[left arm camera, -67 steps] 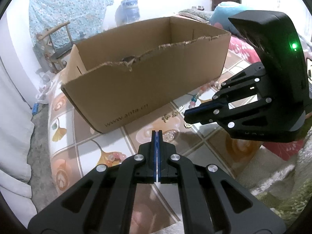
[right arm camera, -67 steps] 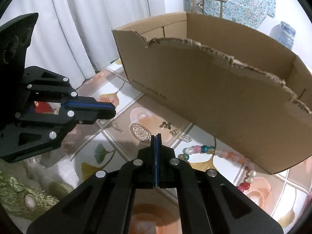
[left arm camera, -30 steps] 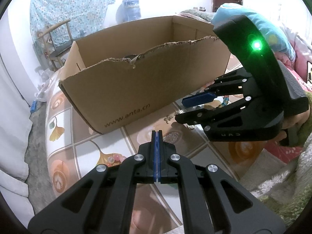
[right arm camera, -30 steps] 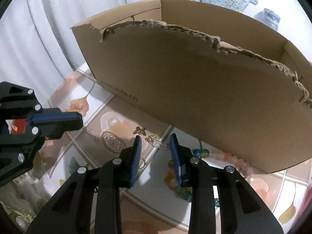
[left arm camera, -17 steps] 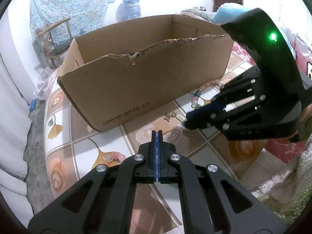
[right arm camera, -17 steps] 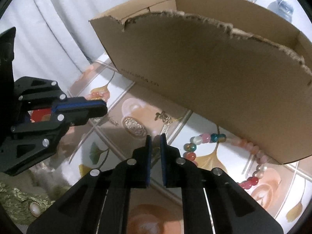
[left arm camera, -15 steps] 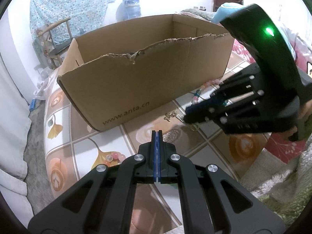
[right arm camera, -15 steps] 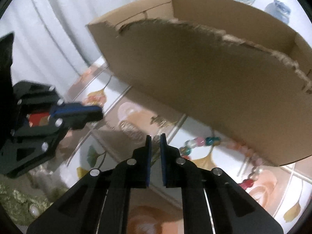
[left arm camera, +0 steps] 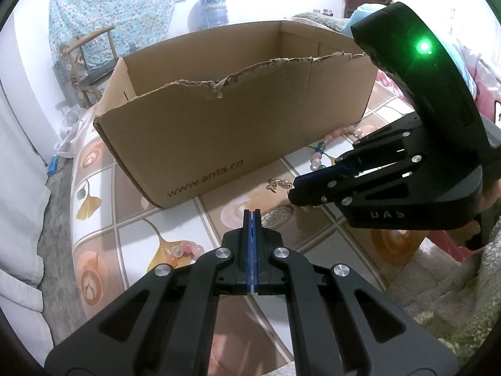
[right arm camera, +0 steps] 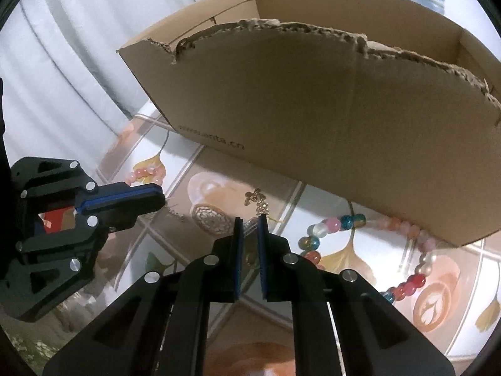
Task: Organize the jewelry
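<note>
In the right wrist view alone, beaded necklace (right arm camera: 341, 224) curves fully visible.

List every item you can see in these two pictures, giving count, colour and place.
cardboard box: one, brown, open-topped, on the table's far side
bead necklace: one, mixed pink, teal, red and white, beside the box's front wall
pink bead string: one, pale pink, on the cloth near the left gripper
gold charm: one, gold, in front of the box
round filigree piece: one, silvery, beside the charm
tablecloth: one, tile and leaf print
water bottle: one, blue, behind the box
left gripper: black, shut, empty
right gripper: black, jaws slightly apart over the jewelry
</note>
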